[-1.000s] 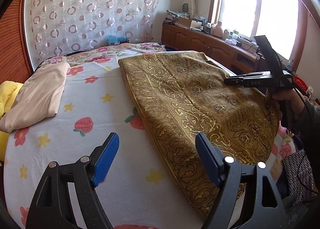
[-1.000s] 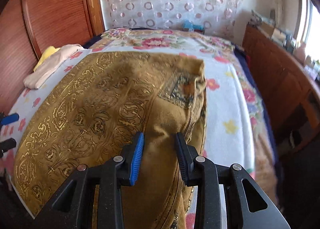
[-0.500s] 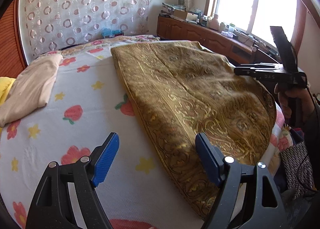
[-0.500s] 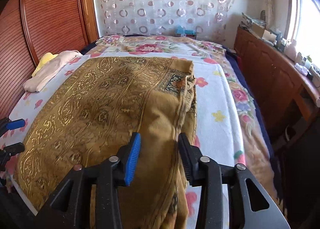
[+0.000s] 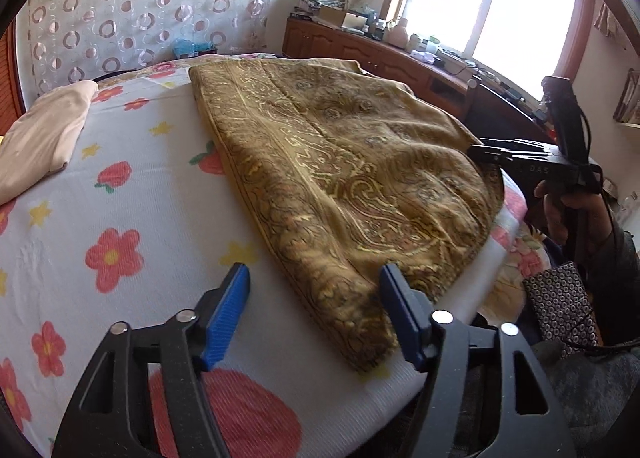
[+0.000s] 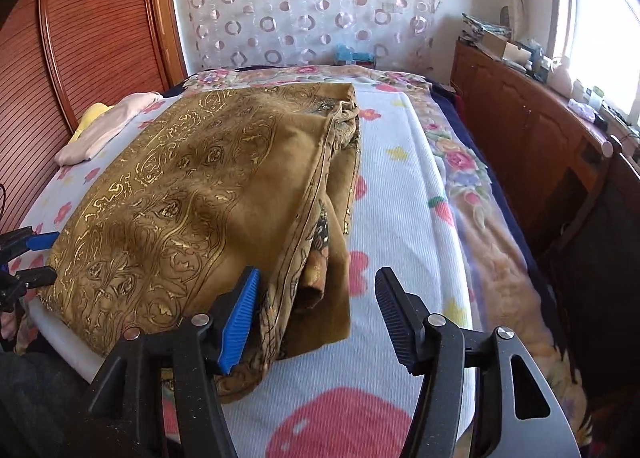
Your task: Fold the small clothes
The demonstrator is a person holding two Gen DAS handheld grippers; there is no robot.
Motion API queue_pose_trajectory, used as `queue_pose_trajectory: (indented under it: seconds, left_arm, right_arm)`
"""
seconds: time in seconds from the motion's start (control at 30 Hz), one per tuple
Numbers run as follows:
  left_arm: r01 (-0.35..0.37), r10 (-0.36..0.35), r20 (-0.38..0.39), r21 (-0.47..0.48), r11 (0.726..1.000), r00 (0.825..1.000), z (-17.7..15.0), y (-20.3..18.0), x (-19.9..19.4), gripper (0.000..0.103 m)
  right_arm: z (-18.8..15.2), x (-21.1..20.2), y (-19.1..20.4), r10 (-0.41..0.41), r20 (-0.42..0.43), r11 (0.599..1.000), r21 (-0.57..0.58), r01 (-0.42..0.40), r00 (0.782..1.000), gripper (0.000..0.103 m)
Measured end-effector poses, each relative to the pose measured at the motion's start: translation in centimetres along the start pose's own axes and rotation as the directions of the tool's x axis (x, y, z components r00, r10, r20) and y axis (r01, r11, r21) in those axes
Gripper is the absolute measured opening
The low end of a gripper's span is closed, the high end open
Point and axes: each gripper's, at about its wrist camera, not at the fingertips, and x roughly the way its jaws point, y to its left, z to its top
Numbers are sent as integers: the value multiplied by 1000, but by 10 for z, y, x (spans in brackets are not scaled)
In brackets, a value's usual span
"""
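A golden-brown patterned cloth (image 5: 340, 162) lies spread on the flowered bed sheet (image 5: 132, 218), its right side doubled into a bunched fold (image 6: 328, 194). My left gripper (image 5: 314, 314) hovers over the cloth's near corner, which lies between the blue pads (image 5: 228, 310); its jaws are closing and not pressing. The left gripper also shows at the left edge of the right wrist view (image 6: 28, 258). My right gripper (image 6: 316, 314) is over the fold's near end with its jaws opening and the fabric loose between them. A hand holds that right gripper (image 5: 492, 150) at the cloth's far side.
A folded beige garment (image 5: 44, 138) rests on the bed at the left, over something yellow (image 6: 94, 116). Ribbed wooden panelling (image 6: 80, 38) runs along the bed's left side. A cluttered wooden cabinet (image 6: 520, 130) lines the window wall. A dotted bag (image 5: 560, 306) hangs by the bed edge.
The right jaws have widened off the bunched fold and drawn back toward the bed's near edge. The left gripper has shifted over the cloth's near corner and its jaws have narrowed.
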Motion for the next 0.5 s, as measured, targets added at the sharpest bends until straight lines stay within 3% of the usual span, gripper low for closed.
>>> queue_pose_trajectory:
  seconds: [0.1,0.13,0.2,0.27,0.5]
  left_arm:
    - [31,-31,1,-10,999,1000,-2,1,-2,44]
    - [53,-53,-5,-14,999,999,-3,1,-2,32]
    - [66,-66,-7,-17,998,998,-3,1,-2,24]
    - [66,-66,2,-9,998,998,-1,-1,-4,9]
    - [143,-138,130,-31,989,982,36,-3,-34,4]
  right_arm:
    - [-1,-5,7,-9,4,1000,-9,9,1000,61]
    - [-2,-7,9,-8,9,1000,-16,8,1000,61]
    - [-1,-10,13,-3,19,999,-32,3,1000,61]
    - [-2,-16,15,-2,38,999,-42,3,999,61]
    - [0,-41,34,59,99,995,-87,-51,993,63]
